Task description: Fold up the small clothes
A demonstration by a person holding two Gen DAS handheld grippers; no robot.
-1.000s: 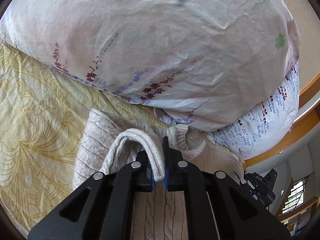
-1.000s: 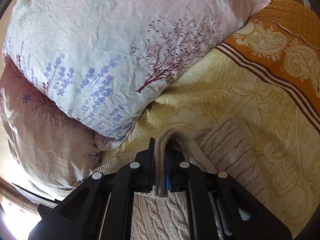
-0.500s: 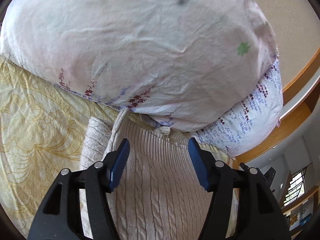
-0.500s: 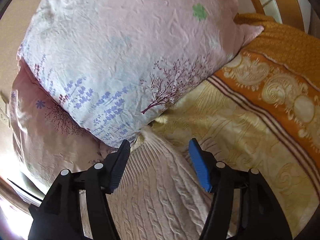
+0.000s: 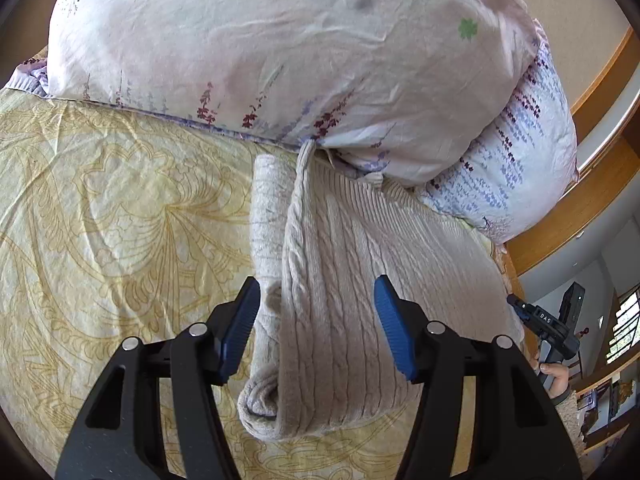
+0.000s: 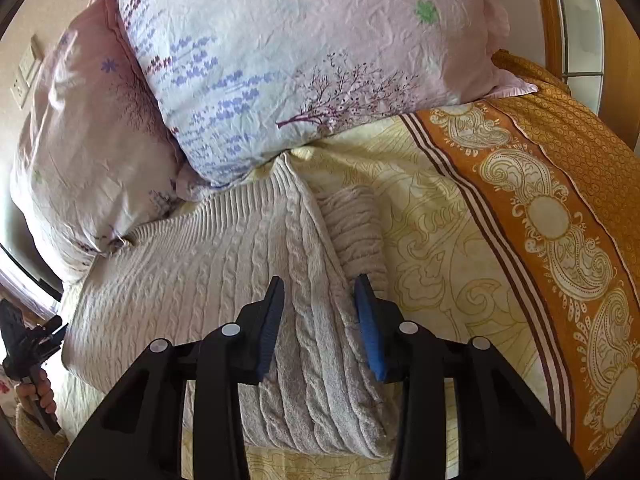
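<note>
left gripper (image 5: pixel 316 320): jaws apart, empty | sweater (image 5: pixel 360 272): folded on bedspread (image 5: pixel 100 208) | far edge touches pillow (image 5: pixel 280 48)

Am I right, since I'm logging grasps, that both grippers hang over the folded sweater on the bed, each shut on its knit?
Not quite. Both grippers, left and right, hang over the folded sweater on the bed, but they are open and grip nothing; each wrist view shows its fingers spread apart.

Left tongs (image 5: pixel 316 320) spread wide, right tongs (image 6: pixel 320 320) parted, both empty
</note>
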